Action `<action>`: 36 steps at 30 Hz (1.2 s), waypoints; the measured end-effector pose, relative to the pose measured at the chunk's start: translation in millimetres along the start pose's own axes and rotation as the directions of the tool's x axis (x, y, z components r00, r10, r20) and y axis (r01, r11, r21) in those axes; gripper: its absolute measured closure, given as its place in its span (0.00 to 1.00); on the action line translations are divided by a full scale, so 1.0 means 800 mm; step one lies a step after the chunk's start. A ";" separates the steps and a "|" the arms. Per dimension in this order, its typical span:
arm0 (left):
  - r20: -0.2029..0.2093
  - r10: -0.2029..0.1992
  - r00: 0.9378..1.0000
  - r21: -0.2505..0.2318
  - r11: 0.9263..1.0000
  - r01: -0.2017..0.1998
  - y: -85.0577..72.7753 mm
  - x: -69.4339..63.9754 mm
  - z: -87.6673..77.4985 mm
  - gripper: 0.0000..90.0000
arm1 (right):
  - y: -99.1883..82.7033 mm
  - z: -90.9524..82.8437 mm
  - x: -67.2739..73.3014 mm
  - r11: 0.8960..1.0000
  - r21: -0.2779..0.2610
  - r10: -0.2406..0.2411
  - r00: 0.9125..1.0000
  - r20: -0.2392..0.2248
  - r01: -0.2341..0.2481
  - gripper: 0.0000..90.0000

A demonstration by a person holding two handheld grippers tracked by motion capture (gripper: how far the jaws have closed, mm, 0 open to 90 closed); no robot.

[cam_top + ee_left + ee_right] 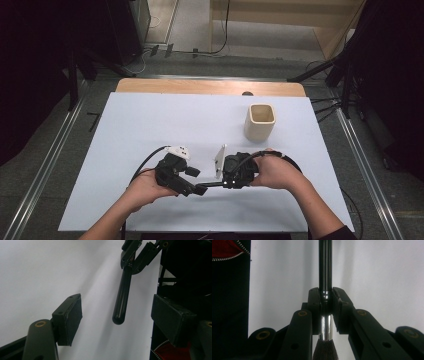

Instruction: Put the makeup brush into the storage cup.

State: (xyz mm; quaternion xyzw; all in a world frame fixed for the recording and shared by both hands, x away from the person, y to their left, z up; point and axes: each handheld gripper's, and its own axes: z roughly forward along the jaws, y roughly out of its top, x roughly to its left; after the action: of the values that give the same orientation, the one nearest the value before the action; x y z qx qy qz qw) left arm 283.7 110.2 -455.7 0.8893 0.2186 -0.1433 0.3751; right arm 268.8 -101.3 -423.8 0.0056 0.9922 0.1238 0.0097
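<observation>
Brush (325, 277) sits clamped in R gripper (326, 302); we centre L gripper's (117, 315) wide-open, empty jaws round handle (122, 297) before closing.

One brush (325, 277), one cream cup (260, 121), one white sheet (150, 130) and two grippers, left gripper (197, 181) and right gripper (220, 185).

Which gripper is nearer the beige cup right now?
Right. The right gripper, shut on a brush, sits below and just left of the cup; the left gripper is farther left, jaws apart beside the brush handle.
</observation>
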 end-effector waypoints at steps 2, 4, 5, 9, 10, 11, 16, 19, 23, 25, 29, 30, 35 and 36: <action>0.007 -0.002 1.000 0.006 1.000 0.002 0.002 0.001 0.003 0.29 | 0.001 0.000 0.000 1.000 0.003 0.002 1.000 -0.001 -0.002 0.88; 0.012 -0.011 1.000 0.009 1.000 0.011 0.003 0.001 0.006 0.29 | 0.002 0.000 -0.001 1.000 -0.001 -0.011 1.000 -0.001 0.011 0.88; 0.015 -0.012 1.000 0.015 1.000 0.012 0.004 0.002 0.007 0.30 | 0.003 -0.001 0.000 1.000 0.003 -0.009 1.000 0.002 0.009 0.88; 0.033 -0.028 0.999 0.014 1.000 0.027 0.006 0.004 0.011 0.32 | 0.007 -0.003 0.000 1.000 0.000 -0.011 1.000 0.007 0.011 0.88; 0.035 -0.028 0.999 0.015 1.000 0.028 0.006 0.004 0.011 0.34 | 0.008 -0.003 0.000 1.000 -0.003 -0.020 1.000 0.015 0.020 0.88; 0.038 -0.032 0.999 0.015 0.999 0.032 0.007 0.004 0.012 0.35 | 0.009 -0.004 0.000 1.000 -0.001 -0.020 1.000 0.013 0.020 0.88; 0.066 -0.065 0.996 0.034 0.997 0.063 0.008 0.006 0.018 0.49 | 0.011 -0.004 0.000 1.000 -0.005 -0.018 1.000 0.018 0.018 0.88; 0.081 -0.096 0.992 0.036 0.995 0.093 0.009 0.007 0.021 0.52 | 0.011 -0.003 0.000 0.999 -0.006 -0.036 0.999 0.016 0.036 0.88; 0.098 -0.100 0.990 0.047 0.994 0.095 0.010 0.008 0.024 0.65 | 0.013 -0.001 0.000 0.999 -0.014 -0.044 0.999 0.017 0.044 0.88; 0.103 -0.100 0.990 0.049 0.994 0.095 0.011 0.009 0.025 0.67 | 0.014 -0.001 0.002 0.999 -0.015 -0.034 0.999 0.020 0.034 0.88; 0.108 -0.100 0.989 0.071 0.993 0.093 0.011 0.009 0.028 0.76 | 0.015 0.001 0.002 0.998 -0.035 -0.042 0.999 0.014 0.042 0.88; 0.110 -0.099 0.989 0.076 0.993 0.091 0.011 0.008 0.028 0.78 | 0.014 0.001 0.002 0.998 -0.041 -0.042 0.999 0.011 0.042 0.88; 0.134 -0.099 0.986 0.093 0.992 0.087 0.011 0.009 0.031 0.84 | 0.012 0.003 0.002 0.997 -0.053 -0.056 0.998 0.016 0.057 0.88; 0.142 -0.100 0.985 0.095 0.992 0.087 0.011 0.009 0.031 0.85 | 0.011 0.003 0.003 0.997 -0.052 -0.053 0.999 0.012 0.054 0.88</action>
State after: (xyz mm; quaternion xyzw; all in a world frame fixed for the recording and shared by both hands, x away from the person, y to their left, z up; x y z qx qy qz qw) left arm 292.4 88.5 -470.3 0.8809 0.2256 -0.2351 0.3432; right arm 266.5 -92.2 -424.4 -0.0206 0.9884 0.1493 0.0184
